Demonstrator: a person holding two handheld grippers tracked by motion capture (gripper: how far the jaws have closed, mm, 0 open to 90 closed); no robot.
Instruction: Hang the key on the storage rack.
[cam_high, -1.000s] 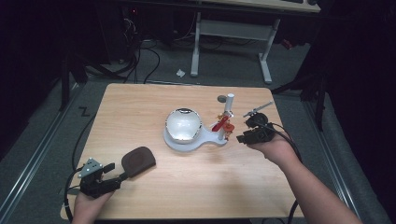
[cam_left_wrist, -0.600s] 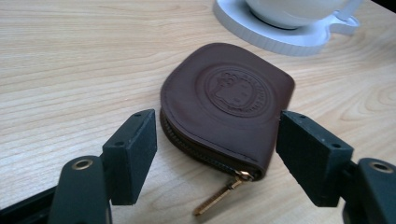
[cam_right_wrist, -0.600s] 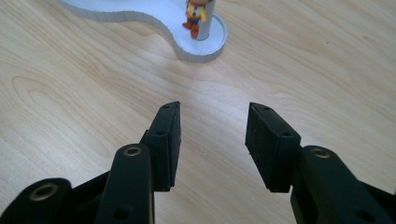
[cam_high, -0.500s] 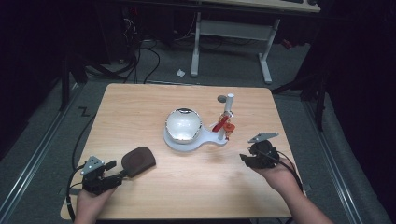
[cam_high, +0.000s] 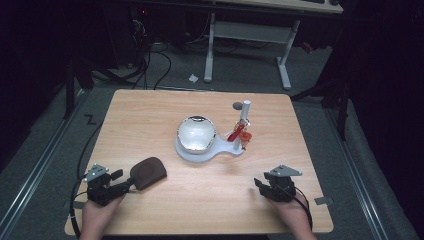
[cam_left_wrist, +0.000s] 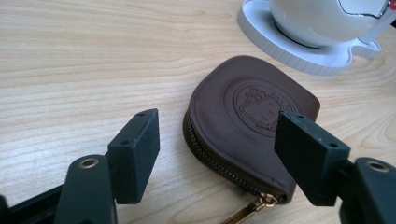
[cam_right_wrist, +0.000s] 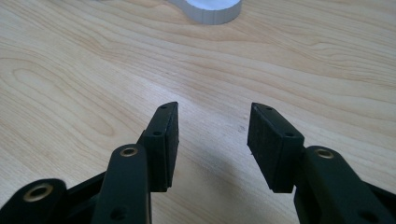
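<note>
A brown leather zip pouch (cam_high: 148, 171) lies flat on the wooden table (cam_high: 150, 115) at the front left. My left gripper (cam_high: 122, 181) points at its near end. In the left gripper view the pouch (cam_left_wrist: 252, 126) lies between and beyond the open jaws of the left gripper (cam_left_wrist: 217, 144), and the pads stand clear of it. My right gripper (cam_high: 259, 186) rests low at the front right. Its jaws have just been opening, and in the right gripper view the right gripper (cam_right_wrist: 212, 135) has bare wood between them.
A white stand (cam_high: 210, 150) with a round shiny bowl (cam_high: 196, 134) sits mid-table. A white post (cam_high: 245, 112) with a red piece (cam_high: 240, 132) rises at its right end. A small grey disc (cam_high: 237, 105) lies behind the post. Cables and desk legs are on the floor beyond.
My right hand has come down and toward the front from beside the red piece on the stand, and its jaws have widened. The left hand and the pouch have stayed put.
</note>
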